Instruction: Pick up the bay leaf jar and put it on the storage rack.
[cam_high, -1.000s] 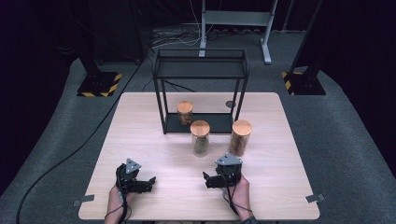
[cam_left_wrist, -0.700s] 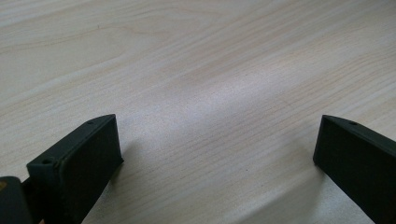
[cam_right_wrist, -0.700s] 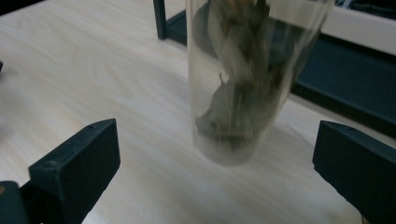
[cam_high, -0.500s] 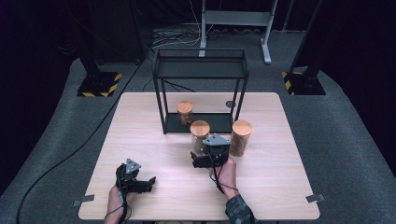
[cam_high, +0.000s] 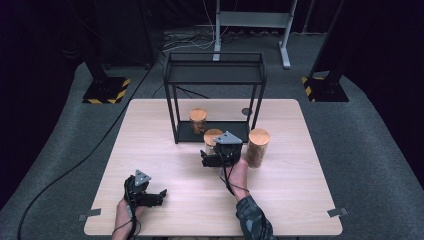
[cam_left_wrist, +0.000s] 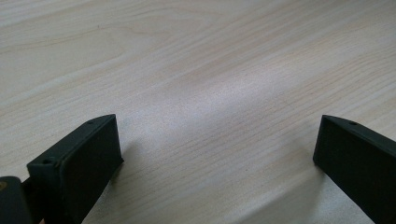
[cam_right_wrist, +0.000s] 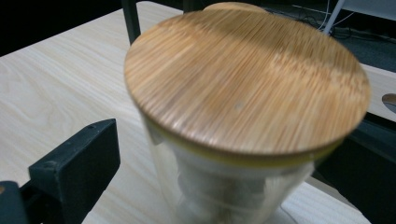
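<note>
Between right gripper (cam_right_wrist: 224, 154) fingers, unlabelled jar (cam_right_wrist: 243, 140), bamboo lid (cam_right_wrist: 247, 79)

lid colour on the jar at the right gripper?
Light brown bamboo with a fine striped grain on the jar lid; clearest in the right gripper view.

Around right gripper (cam_high: 212, 159): middle jar (cam_high: 212, 139) between its spread jaws, second jar (cam_high: 258, 146) just beside on its right.
Behind: black rack (cam_high: 215, 67) legs flank a third jar (cam_high: 198, 120); the gap there seems narrow.
Left gripper (cam_left_wrist: 215, 154): bare table (cam_high: 165, 130) ahead.
Near edge: open wood.
</note>
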